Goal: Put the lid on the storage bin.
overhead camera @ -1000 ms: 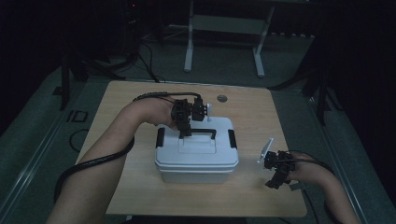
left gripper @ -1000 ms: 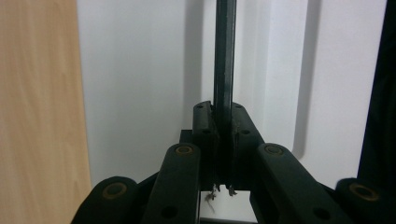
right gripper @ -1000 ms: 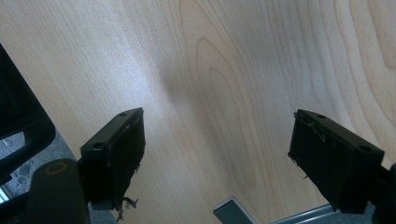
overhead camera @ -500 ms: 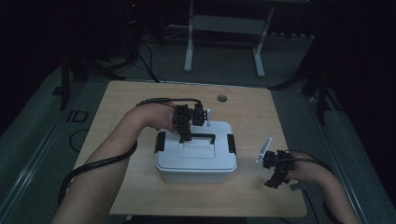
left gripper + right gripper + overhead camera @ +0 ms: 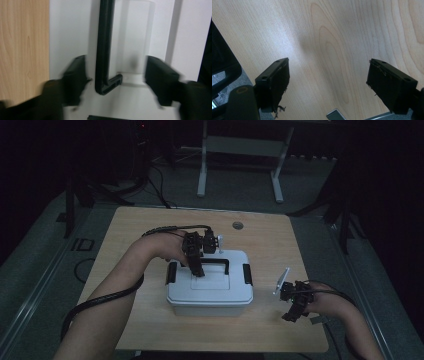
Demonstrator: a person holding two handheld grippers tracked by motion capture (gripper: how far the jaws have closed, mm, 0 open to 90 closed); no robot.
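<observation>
Since the earlier frames, the left tool [image 5: 198, 268] has just been opening over the box [image 5: 210, 285]; its jaws now stand apart on either side of the black handle [image 5: 103, 50], pads clear of it. Nearest, the right tool [image 5: 294, 306] hovers wide open and empty over the bare surface [image 5: 337, 37]. Beyond it, the white box sits mid-surface, lid on, side latches [image 5: 247, 273] down. Risk: closing off-centre near the handle's corner could let it slip out or tilt the box when lifted.
</observation>
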